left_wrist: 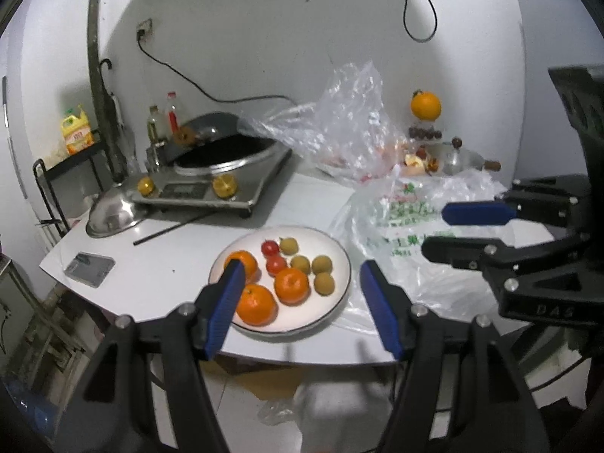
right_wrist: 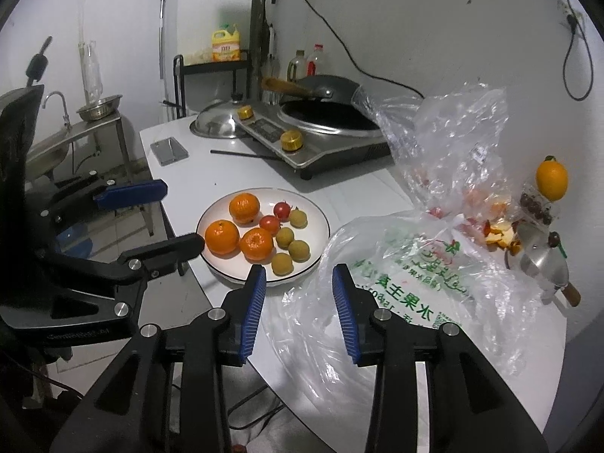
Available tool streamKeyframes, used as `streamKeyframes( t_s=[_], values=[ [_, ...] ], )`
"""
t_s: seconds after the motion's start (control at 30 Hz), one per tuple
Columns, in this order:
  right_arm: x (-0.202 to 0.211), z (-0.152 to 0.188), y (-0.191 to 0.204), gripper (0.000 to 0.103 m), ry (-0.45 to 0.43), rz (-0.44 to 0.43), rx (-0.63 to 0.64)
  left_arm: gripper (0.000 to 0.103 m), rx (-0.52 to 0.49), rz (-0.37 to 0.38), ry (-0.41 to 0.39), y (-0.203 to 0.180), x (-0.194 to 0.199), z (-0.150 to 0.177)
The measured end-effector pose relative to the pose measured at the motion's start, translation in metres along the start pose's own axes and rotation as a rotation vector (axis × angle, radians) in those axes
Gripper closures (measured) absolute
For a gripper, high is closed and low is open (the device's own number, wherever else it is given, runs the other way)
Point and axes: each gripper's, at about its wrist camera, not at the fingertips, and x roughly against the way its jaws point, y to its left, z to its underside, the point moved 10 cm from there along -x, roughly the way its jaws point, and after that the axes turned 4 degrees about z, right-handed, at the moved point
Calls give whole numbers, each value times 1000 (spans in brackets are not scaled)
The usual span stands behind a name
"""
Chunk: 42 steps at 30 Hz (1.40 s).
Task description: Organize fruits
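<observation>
Left wrist view: the left hand-held gripper [left_wrist: 298,305] hovers over the near edge of the white counter [left_wrist: 158,264], its blue pads [left_wrist: 226,302] standing wide apart with nothing between them. Framed by the pads is a white plate [left_wrist: 339,264] holding three oranges [left_wrist: 291,285], two small red fruits [left_wrist: 275,264] and four small tan-green fruits [left_wrist: 321,264], all lying inside the rim. The right hand-held gripper [left_wrist: 434,232] enters from the right, over a printed plastic bag [left_wrist: 400,222] that lies just right of the plate. Right wrist view: the right hand-held gripper [right_wrist: 298,309] has its pads parted and empty, above the near edge of the plate [right_wrist: 321,219] and the printed bag [right_wrist: 407,302]. A crumpled clear bag [right_wrist: 445,132] rises behind it, with fruit peel [right_wrist: 498,234] at its right. A further orange [right_wrist: 552,180] perches at far right near the wall. Far left on the counter stand an induction cooker [right_wrist: 324,143], a steel lid [right_wrist: 217,124] and a phone [right_wrist: 168,150].
</observation>
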Motion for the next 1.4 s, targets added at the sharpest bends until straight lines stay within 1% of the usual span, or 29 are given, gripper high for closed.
streamKeyframes(
  t_s=[0.03,0.07,0.1,0.13,0.17,0.27,0.33,0.37,0.4,0.43,0.47,0.63,0.7,0.77,0.9,1.13,1.4],
  values=[
    [4,-1,-1,64,-7,2,-2,38,2,-7,-12,0,4,-3],
    [8,-2,-2,63,-13,4,-6,34,-2,-15,-22,-1,7,-6],
    [12,-2,-3,60,-20,8,-9,28,-5,-17,-31,-3,11,-8],
    [18,-3,-5,55,-29,14,-13,27,-3,-13,-41,-5,15,-11],
    [22,-4,-6,52,-38,16,-16,26,-2,-9,-46,-8,18,-13],
    [36,-9,-11,51,-67,29,-26,26,-4,-12,-67,-14,28,-19],
    [46,-12,-14,51,-87,38,-34,25,-4,-25,-96,-17,38,-25],
    [52,-13,-16,51,-100,41,-40,20,-5,-28,-107,-17,42,-27],
    [57,-15,-17,51,-111,44,-47,10,-3,-36,-126,-18,49,-31],
    [62,-16,-20,50,-122,44,-58,6,1,-41,-143,-18,56,-34],
    [68,-18,-22,50,-134,46,-70,5,5,-41,-156,-19,61,-37],
    [94,-23,-32,49,-189,74,-96,5,17,-43,-219,-29,89,-52],
    [106,-28,-36,47,-216,87,-103,5,24,-41,-242,-33,99,-58],
    [118,-33,-39,43,-243,97,-110,5,28,-48,-263,-35,110,-67],
    [142,-44,-45,42,-297,119,-110,5,35,-57,-299,-39,126,-81],
    [183,-61,-54,41,-382,155,-111,5,36,-53,-410,-47,169,-108],
    [225,-73,-60,40,-468,193,-123,4,15,-55,-464,-55,200,-124]
  ],
)
